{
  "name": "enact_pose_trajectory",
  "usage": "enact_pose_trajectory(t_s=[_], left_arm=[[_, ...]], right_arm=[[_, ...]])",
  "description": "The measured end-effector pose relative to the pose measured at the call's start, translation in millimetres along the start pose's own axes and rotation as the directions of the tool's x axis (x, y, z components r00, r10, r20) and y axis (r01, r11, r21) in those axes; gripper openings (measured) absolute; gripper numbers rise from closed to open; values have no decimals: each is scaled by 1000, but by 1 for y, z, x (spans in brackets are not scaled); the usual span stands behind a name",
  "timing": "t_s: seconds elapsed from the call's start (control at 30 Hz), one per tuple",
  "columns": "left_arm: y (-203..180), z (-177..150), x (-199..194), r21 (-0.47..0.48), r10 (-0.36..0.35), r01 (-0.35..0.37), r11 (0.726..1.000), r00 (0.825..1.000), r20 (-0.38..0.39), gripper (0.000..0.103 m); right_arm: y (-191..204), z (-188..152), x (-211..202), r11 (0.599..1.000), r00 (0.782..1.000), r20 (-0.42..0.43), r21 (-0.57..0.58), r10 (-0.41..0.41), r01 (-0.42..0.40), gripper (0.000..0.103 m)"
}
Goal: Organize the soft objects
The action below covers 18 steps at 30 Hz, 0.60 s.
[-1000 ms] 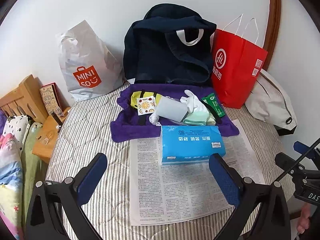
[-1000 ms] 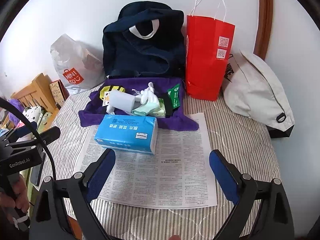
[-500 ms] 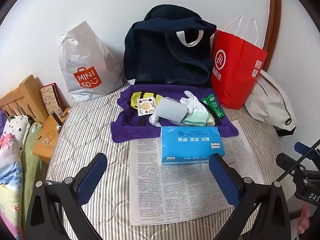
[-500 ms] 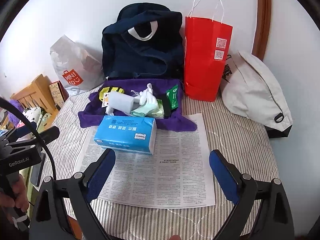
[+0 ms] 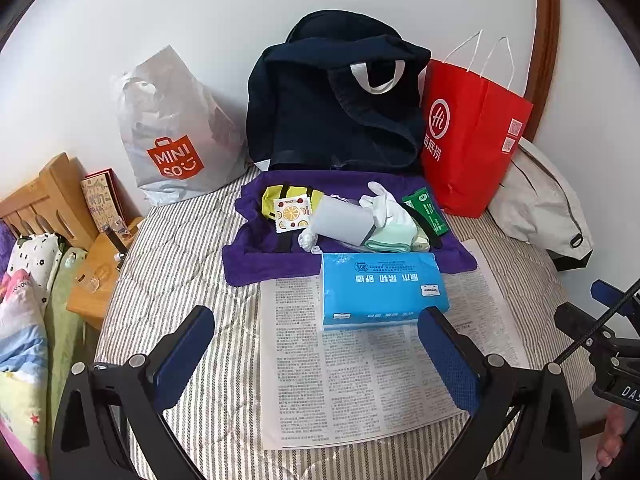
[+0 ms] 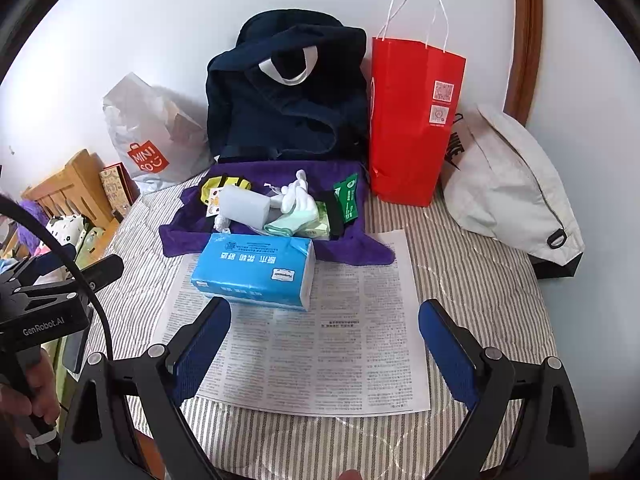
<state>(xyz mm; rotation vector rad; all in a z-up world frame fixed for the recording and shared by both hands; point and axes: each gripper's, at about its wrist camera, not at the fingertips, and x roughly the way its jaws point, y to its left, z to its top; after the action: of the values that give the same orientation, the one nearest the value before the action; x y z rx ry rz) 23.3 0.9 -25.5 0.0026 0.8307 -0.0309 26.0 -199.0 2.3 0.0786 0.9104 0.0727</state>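
Observation:
A blue tissue pack [image 5: 382, 288] [image 6: 256, 270] lies on a newspaper sheet [image 5: 380, 376] [image 6: 320, 344] on the striped bed. Behind it a purple towel [image 5: 248, 264] [image 6: 184, 232] carries a grey roll [image 5: 340, 224] [image 6: 244, 206], a white glove [image 5: 384, 204] [image 6: 298, 196], mint folded cloth [image 5: 390, 238] [image 6: 286, 224], a green packet [image 5: 426, 210] [image 6: 347, 196] and a yellow pouch [image 5: 276, 196] [image 6: 218, 184]. My left gripper [image 5: 316, 354] is open, empty, just short of the tissue pack. My right gripper [image 6: 324, 350] is open over the newspaper, empty.
Against the wall stand a dark navy bag [image 5: 340, 100] [image 6: 288, 92], a red paper bag [image 5: 472, 140] [image 6: 412, 120], a grey Miniso bag [image 5: 172, 132] [image 6: 148, 136] and a pale cloth bag [image 5: 540, 200] [image 6: 508, 184]. A wooden headboard [image 5: 44, 196] and bedding lie left.
Both grippers have crept slightly forward towards the tissue pack. Nothing on the bed has moved.

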Motion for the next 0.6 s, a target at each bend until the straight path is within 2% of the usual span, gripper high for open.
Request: enact_pose_trajectory(t_s=[0.6], left_arm=[[2, -2, -6, 1, -4, 4, 1000, 1000, 0, 103]], right_arm=[[3, 1, -1, 1000, 1000, -2, -8, 2, -2, 94]])
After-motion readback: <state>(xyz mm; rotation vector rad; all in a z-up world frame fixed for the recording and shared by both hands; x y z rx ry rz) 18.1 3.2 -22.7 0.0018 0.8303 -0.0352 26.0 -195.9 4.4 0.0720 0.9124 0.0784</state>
